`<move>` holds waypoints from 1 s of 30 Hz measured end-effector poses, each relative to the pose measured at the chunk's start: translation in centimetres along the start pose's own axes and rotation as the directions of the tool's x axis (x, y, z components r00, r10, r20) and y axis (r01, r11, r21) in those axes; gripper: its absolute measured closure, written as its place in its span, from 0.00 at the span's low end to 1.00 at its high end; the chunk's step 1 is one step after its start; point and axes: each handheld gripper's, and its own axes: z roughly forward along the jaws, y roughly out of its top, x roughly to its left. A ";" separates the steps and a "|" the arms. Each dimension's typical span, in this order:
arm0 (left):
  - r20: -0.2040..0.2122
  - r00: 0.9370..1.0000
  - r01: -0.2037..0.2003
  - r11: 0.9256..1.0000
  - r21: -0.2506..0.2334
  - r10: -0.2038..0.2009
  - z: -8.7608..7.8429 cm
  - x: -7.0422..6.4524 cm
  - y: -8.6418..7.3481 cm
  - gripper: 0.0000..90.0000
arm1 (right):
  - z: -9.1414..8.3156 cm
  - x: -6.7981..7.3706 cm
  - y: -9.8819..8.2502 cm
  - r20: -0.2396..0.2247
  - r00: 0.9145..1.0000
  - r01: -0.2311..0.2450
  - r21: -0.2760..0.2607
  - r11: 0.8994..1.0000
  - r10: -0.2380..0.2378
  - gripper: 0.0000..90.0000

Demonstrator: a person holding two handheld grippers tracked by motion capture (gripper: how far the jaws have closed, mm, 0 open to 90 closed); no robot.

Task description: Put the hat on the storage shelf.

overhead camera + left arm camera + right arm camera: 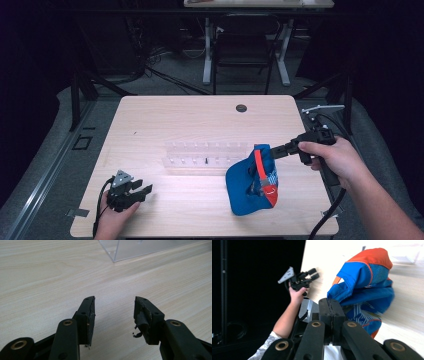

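Observation:
A blue cap (247, 187) with orange trim hangs over the table's right front part, and its lower end seems to touch the wood. My right gripper (272, 151) comes in from the right and is shut on the cap's upper edge. In the right gripper view the closed jaws of my right gripper (332, 302) pinch blue fabric of the cap (367, 282). My left gripper (145, 192) rests near the front left corner, open, with nothing between its fingers. The left gripper view has that left gripper (115, 300) over bare wood.
A clear acrylic rack (207, 152) lies across the middle of the wooden table (190, 115), just left of the cap; its corner (140, 250) is ahead of the left jaws. A dark round hole (241, 108) sits near the far edge. A chair (245, 50) stands beyond the table.

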 end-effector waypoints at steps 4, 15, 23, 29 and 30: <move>-0.001 1.000 -0.002 1.000 0.003 0.002 0.0 -0.1 0.0 0.58 | -0.2 0.9 0.1 -0.022 0.999 0.023 -0.013 1.000 -0.023 1.00; 0.003 1.000 -0.004 1.000 0.000 0.004 0.0 -0.1 0.0 0.58 | -1.2 2.0 0.5 -0.067 0.997 0.032 -0.051 0.998 -0.036 1.00; 0.004 1.000 -0.003 1.000 -0.002 0.003 0.0 -0.2 0.1 0.57 | -1.7 2.7 0.9 -0.084 0.995 0.047 -0.074 0.996 -0.053 1.00; 0.008 1.000 -0.001 1.000 -0.004 0.001 0.0 -0.3 0.1 0.57 | -1.4 3.5 1.5 -0.108 0.992 0.058 -0.069 0.996 -0.065 1.00; 0.009 1.000 0.001 1.000 -0.004 -0.001 0.0 -0.3 0.1 0.57 | -1.2 3.8 1.7 -0.112 0.992 0.056 -0.074 0.996 -0.064 1.00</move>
